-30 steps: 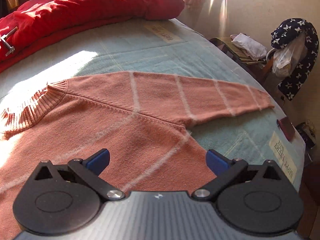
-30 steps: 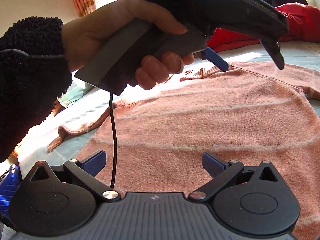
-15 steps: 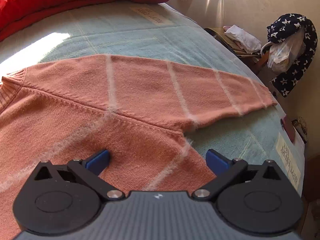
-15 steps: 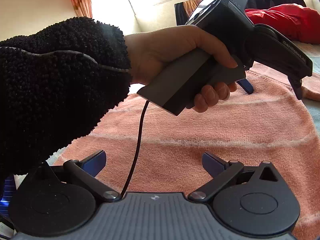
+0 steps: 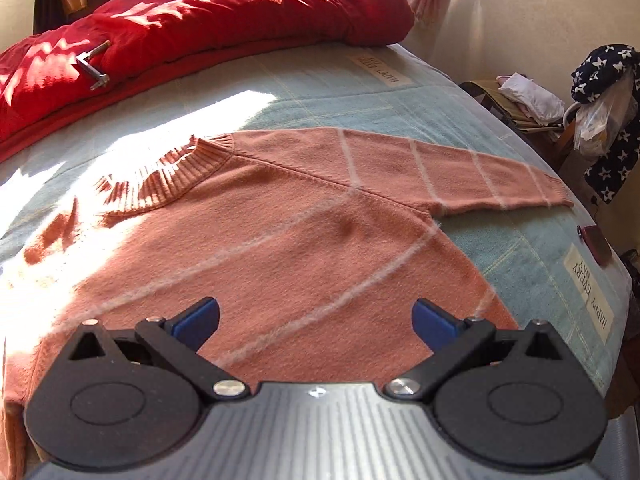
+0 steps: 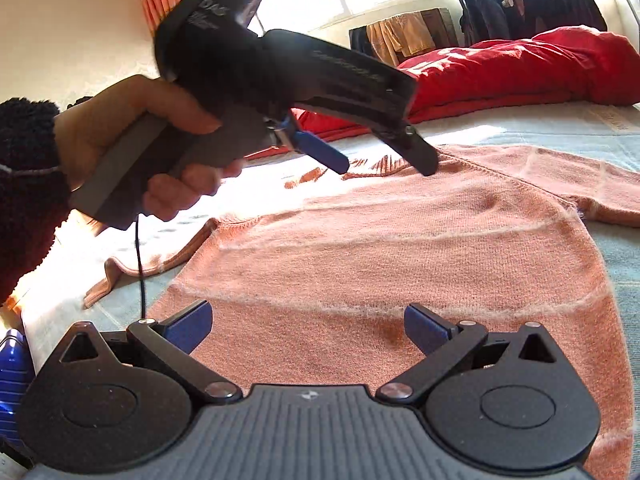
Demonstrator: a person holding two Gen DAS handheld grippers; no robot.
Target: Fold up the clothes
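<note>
One pink sweater [image 5: 304, 240] lies flat on the bed, on top of a light blue blanket [image 5: 360, 96]. It has thin white lines across it. One sleeve [image 5: 460, 172] is stretched out straight to the side, and its cuff is near the edge of the bed. The other sleeve [image 6: 160, 256] is bunched up beside the body of the sweater. The ribbed collar [image 5: 172, 180] sits in a bright patch of sun. There are two grippers. The left gripper [image 5: 316, 316] is above the sweater with its two blue fingers spread wide apart, and it holds nothing. In the right wrist view, one hand [image 6: 148, 148] with a fuzzy black sleeve [image 6: 24, 192] holds this left gripper by its handle, and a thin black cable [image 6: 139, 264] hangs down from it. The right gripper [image 6: 308, 324] is over the bottom part of the sweater, its two blue fingers also wide apart and holding nothing. One big red quilt [image 5: 208, 28] is piled at the far end of the bed. One small dark red thing [image 5: 596, 244] lies near the bed edge. One dark cloth with white stars [image 5: 604, 120] hangs beside the bed.
</note>
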